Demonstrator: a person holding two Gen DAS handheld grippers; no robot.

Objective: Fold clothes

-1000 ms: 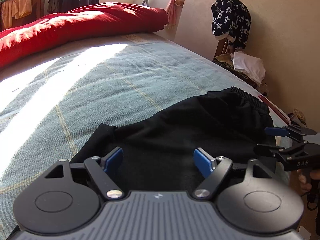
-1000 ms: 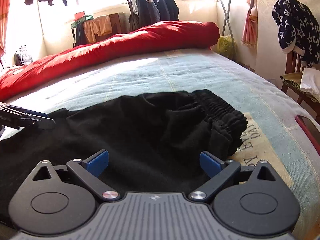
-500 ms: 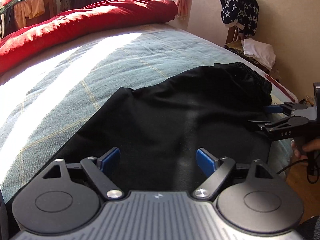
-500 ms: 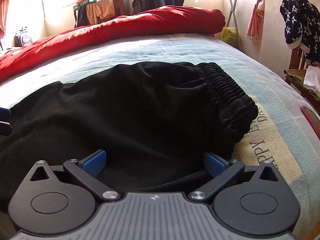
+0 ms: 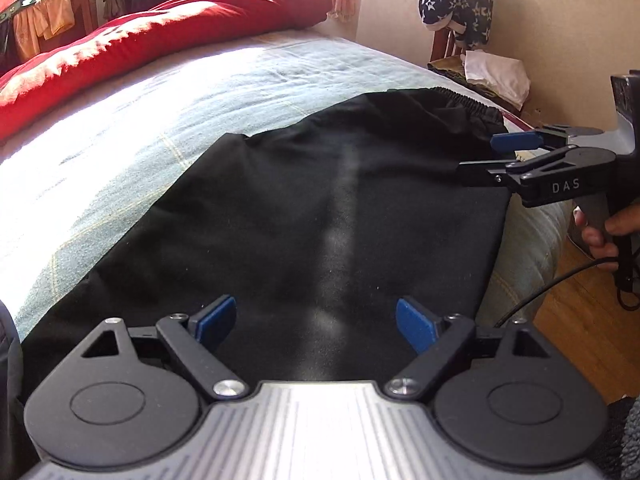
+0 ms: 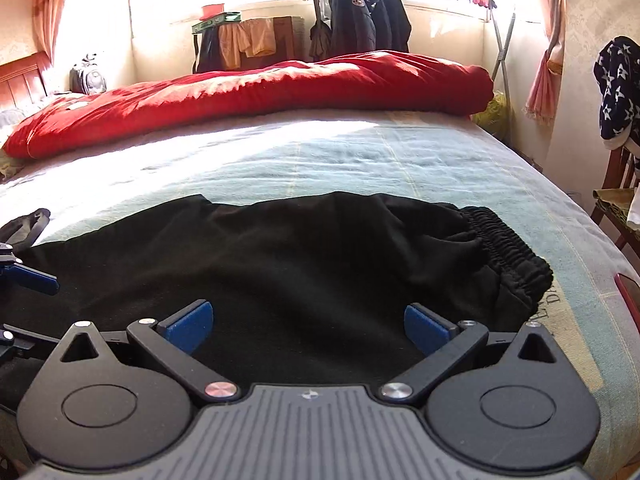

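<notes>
Black trousers (image 5: 320, 200) lie flat on the pale blue bedspread (image 5: 200, 92), elastic waistband (image 6: 508, 256) at the right end. My left gripper (image 5: 316, 320) is open and empty, held above the trousers' near edge. My right gripper (image 6: 308, 320) is open and empty above the near edge close to the waistband. It also shows in the left wrist view (image 5: 484, 156), at the right edge of the cloth. The left gripper's fingers (image 6: 32, 280) show at the left edge of the right wrist view.
A rolled red duvet (image 6: 260, 92) lies across the far side of the bed. A chair with a star-patterned garment (image 5: 456, 0) and white cloth (image 5: 496, 72) stands to the right. A clothes rack with jackets (image 6: 368, 20) is by the window. Wooden floor (image 5: 580, 312) lies below the bed's right edge.
Both grippers have pulled back and risen from the trousers, staying open. The trousers now lie flatter and more spread out than a second ago.
</notes>
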